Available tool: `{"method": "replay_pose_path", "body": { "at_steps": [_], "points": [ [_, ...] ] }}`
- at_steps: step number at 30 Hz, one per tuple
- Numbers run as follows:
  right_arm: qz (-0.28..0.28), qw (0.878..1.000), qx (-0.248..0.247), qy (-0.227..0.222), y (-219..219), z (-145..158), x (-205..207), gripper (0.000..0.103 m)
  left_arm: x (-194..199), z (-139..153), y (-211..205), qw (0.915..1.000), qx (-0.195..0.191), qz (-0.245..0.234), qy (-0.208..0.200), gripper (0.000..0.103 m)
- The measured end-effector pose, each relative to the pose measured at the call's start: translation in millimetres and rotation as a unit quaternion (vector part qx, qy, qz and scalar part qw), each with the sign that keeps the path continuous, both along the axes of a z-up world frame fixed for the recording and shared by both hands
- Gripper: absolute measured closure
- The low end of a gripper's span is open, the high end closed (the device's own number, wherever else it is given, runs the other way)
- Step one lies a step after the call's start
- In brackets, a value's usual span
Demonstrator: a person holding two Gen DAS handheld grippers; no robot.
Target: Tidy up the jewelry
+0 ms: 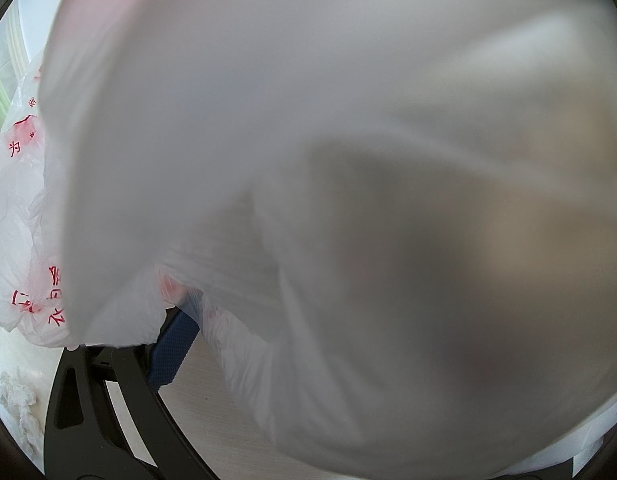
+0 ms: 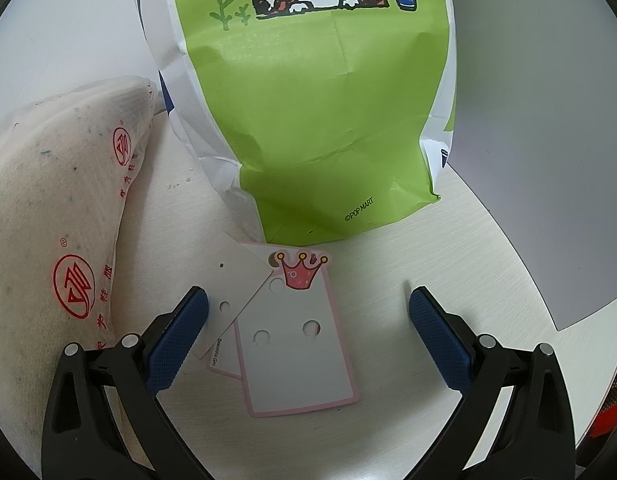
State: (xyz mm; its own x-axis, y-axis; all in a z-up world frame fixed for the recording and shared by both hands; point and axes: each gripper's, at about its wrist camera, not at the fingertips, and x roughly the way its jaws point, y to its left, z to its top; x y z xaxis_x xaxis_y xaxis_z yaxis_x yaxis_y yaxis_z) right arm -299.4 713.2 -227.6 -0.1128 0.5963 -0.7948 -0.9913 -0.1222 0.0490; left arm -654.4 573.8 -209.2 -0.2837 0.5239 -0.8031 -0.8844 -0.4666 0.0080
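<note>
1. The right gripper point(image 2: 308, 332) hangs over the pale wood-grain tabletop point(image 2: 448, 248), its blue-padded fingers point(image 2: 180, 340) spread wide apart.
2. Between those fingers lies a pink-edged white jewelry card with a crown print point(image 2: 296, 356) (empty punched holes), partly overlapped by a plain white card point(image 2: 236, 284).
3. Just beyond the cards stands a green paper bag with a cartoon animal point(image 2: 320, 120).
4. A translucent white plastic bag with red print point(image 1: 308, 160) smothers the left gripper's view; one blue pad point(image 1: 172, 352) shows, so I cannot tell its state.

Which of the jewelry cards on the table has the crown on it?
The pink-bordered card lying on top, between the open right gripper fingers; the plain white card has no crown.
</note>
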Motion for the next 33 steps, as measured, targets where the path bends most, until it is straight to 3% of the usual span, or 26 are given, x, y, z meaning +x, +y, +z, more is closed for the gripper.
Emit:
{"method": "replay_pose_path", "body": {
  "at_steps": [33],
  "points": [
    [0.001, 1.0, 0.0, 0.0, 1.3, -0.5, 0.2, 0.006, -0.1, -0.5, 0.7, 1.0, 0.0, 0.0, 0.0, 0.005]
  ]
}}
